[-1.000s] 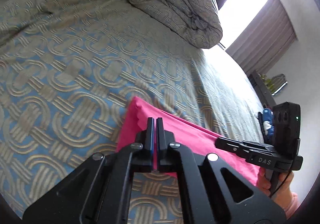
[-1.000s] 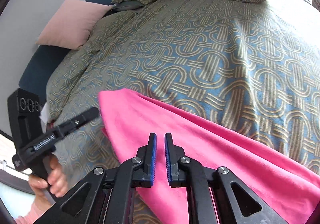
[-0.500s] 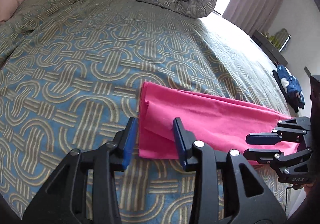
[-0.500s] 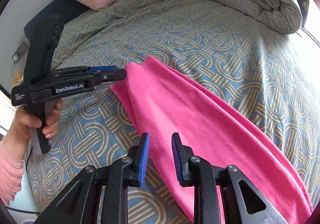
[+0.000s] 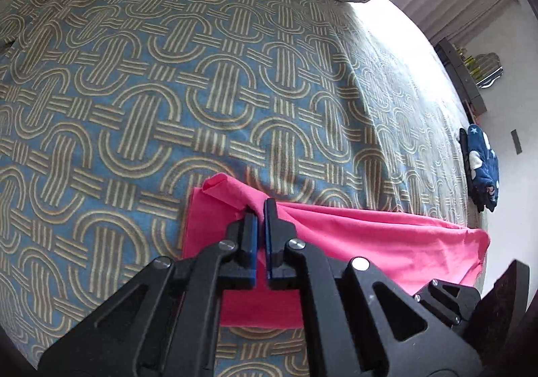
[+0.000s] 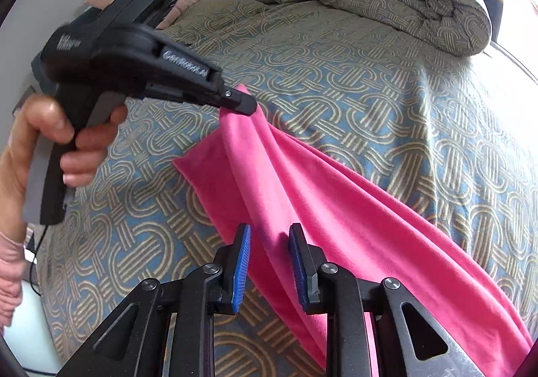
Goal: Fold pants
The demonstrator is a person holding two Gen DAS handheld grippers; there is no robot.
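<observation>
My left gripper [image 5: 259, 209] is pressed together on a pinch of the pink pants [image 5: 370, 242], at their end near the lower middle of the left wrist frame; in the right wrist frame it bites a raised peak of cloth at the upper left. My right gripper [image 6: 269, 242] is spread, its jaws straddling the near edge of the pants at the bottom centre, pads not yet pressing. To do this well I would, I judge, close the right on both layers before lifting, so the two ends rise level and the fold lands square. The pants lie across the patterned bed [image 5: 201, 91], with bare cover above them; the bunched duvet [image 6: 403, 0] sits well apart at the top.
</observation>
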